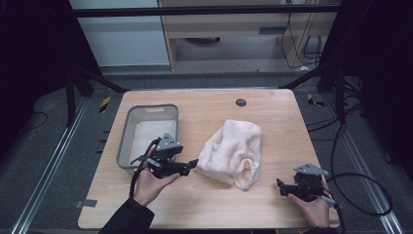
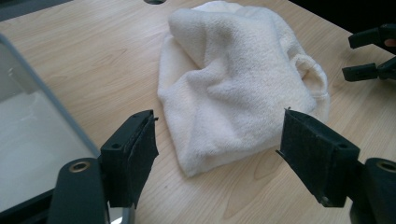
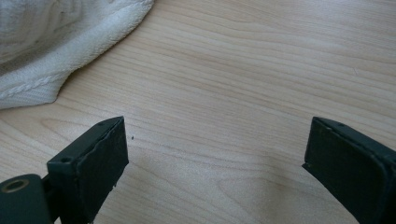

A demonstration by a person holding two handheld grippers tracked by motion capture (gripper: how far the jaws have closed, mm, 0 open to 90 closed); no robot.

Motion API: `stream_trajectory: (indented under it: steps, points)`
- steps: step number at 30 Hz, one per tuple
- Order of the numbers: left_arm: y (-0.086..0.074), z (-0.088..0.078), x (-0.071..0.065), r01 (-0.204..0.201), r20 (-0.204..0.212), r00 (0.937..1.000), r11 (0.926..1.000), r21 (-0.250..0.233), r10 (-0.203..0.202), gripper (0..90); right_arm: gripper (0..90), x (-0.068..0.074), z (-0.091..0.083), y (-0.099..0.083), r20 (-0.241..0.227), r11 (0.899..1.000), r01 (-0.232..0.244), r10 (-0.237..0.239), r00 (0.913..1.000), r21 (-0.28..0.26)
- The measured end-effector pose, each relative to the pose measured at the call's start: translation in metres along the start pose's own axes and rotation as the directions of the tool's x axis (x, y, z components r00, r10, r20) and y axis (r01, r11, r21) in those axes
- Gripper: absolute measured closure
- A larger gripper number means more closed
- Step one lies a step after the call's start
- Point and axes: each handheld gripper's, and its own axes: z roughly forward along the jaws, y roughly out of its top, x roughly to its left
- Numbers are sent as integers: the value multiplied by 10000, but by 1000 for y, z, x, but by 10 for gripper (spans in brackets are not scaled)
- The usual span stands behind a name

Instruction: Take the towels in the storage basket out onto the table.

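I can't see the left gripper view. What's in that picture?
A crumpled white towel lies on a wooden table, just beyond the left gripper, whose two black fingers stand open and apart from it. A grey bin sits at the left edge.

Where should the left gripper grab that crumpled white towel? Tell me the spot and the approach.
Grip the towel at its near rounded corner, which lies flat on the table. Bring the left gripper in low from the tub side; its open jaws already straddle that corner.
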Motion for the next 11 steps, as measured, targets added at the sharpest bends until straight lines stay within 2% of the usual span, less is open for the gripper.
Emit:
stream_trajectory:
  steps: [4,11]
  points:
    - [-9,-9,3,86,-75,9999,9999,-99,-86,269,60,0,-1,-1,3,10000,-19,19,10000,0]
    - [-33,-29,8,362,-145,9992,9985,-403,-368,278,64,1,-2,-1,-28,10000,-55,54,10000,-59]
